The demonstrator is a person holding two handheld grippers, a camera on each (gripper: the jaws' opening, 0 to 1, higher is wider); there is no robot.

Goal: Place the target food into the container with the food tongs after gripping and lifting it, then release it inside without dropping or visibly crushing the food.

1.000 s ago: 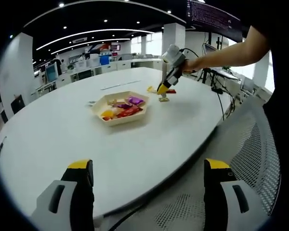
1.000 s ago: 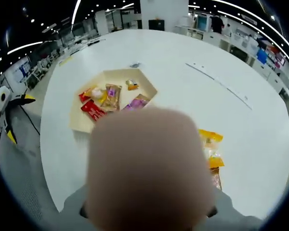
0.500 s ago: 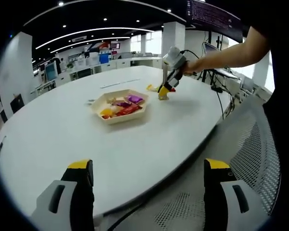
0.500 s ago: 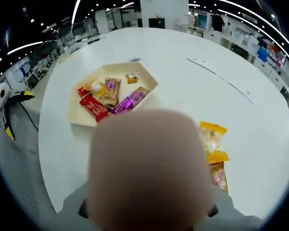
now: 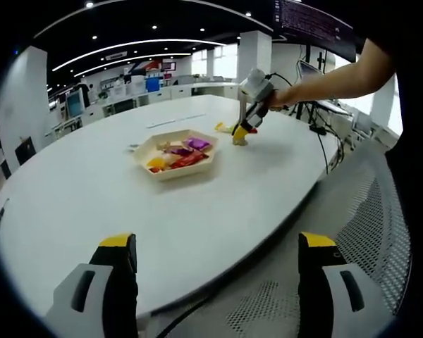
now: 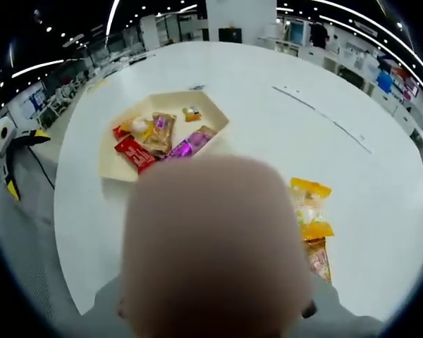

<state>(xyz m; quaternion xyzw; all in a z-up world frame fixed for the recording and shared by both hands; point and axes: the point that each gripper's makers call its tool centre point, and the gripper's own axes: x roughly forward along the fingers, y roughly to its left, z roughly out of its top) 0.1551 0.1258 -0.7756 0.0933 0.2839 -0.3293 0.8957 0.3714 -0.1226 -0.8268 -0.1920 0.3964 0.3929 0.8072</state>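
Observation:
A beige hexagonal tray (image 5: pixel 151 149) holds several wrapped snacks on the white oval table (image 5: pixel 92 190). The same tray (image 6: pixel 120 169) lies ahead in the right gripper view. Loose snack packets (image 6: pixel 309 211) lie to its right. A person's arm holds my right gripper (image 5: pixel 240 132) tips down over those packets (image 5: pixel 222 129), past the tray. A large blurred pinkish shape (image 6: pixel 215 246) sits right at the lens and hides the right gripper's jaws. My left gripper (image 5: pixel 218 282) is open and empty, off the table's near edge. The left gripper (image 6: pixel 25 162) also appears at the left edge.
A mesh chair back (image 5: pixel 381 232) stands to the right of the left gripper. Cables (image 5: pixel 328 151) hang over the table's far right edge. Desks and monitors (image 5: pixel 77 105) line the room behind. Bare tabletop (image 5: pixel 77 190) spreads between the tray and the near edge.
The right gripper has shifted slightly farther over the loose packets, and its view has moved a little with it. The left gripper has stayed still and open.

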